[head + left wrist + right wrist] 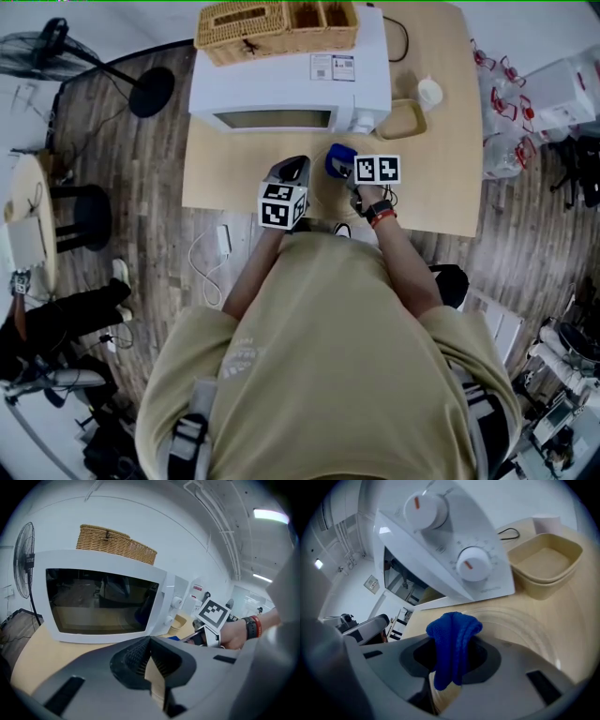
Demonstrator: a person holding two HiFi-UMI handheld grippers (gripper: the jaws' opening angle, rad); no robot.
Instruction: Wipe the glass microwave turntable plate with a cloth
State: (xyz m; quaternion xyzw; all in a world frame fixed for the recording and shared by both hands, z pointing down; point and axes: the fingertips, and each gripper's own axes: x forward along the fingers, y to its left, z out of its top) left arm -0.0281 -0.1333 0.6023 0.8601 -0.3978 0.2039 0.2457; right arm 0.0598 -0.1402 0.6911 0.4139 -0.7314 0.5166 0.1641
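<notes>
- I see a blue cloth [452, 639] that looks soft and fuzzy.
- The microwave [291, 89] looks like smooth, shiny white plastic.
- The basket [272, 28] is rough woven wicker.
- The table [441, 141] is pale, smooth wood.
- The glass plate [520, 620] looks clear and shiny.

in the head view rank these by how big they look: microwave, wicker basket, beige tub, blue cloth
1. microwave
2. wicker basket
3. beige tub
4. blue cloth, which looks smallest, but it is bunched in the right gripper, so its full size does not show.
</notes>
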